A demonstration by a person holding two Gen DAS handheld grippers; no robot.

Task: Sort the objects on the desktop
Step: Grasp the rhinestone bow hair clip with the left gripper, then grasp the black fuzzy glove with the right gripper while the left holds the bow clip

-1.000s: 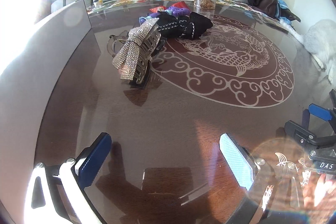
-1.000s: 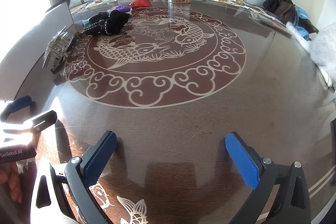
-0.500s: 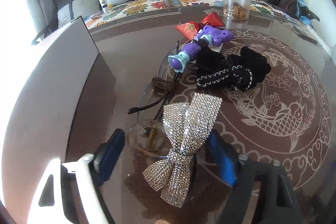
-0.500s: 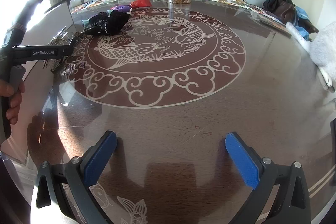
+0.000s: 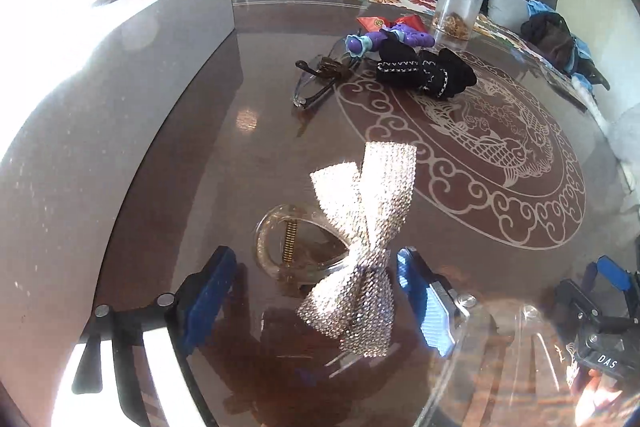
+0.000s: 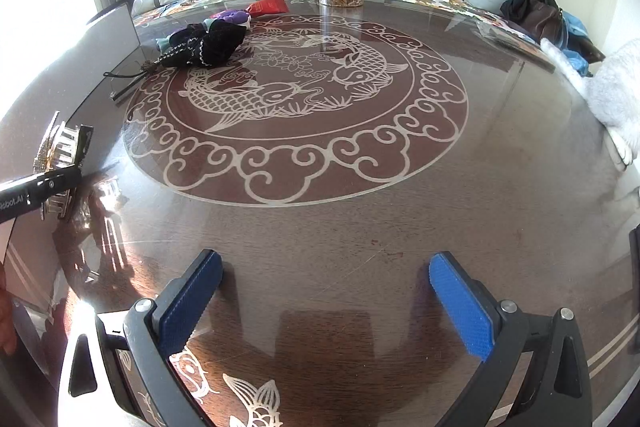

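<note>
Left gripper [image 5: 316, 303] jaws partly spread, just been opening; rhinestone-covered silver bow hair claw with clear plastic body [image 5: 356, 247] lies between them on glossy brown patterned desk [image 5: 460, 227], pads not pressing. Black knit pouch [image 5: 424, 71], purple toy [image 5: 384, 39] well beyond jaws. Right gripper [image 6: 324, 299] jaws wide, empty.

Both grippers look like the same kit: black plastic fingers faced with bright blue ribbed pads, and a round silver screw head sitting at the base of each finger. The left gripper [image 5: 312, 291] has white side plates with long slots cut in them, glaring in the sun. The right gripper [image 6: 326, 295] has those white plates too. White lettering shows on both black bodies, "Robot.AI" and "DAS", the rest cut off.
</note>
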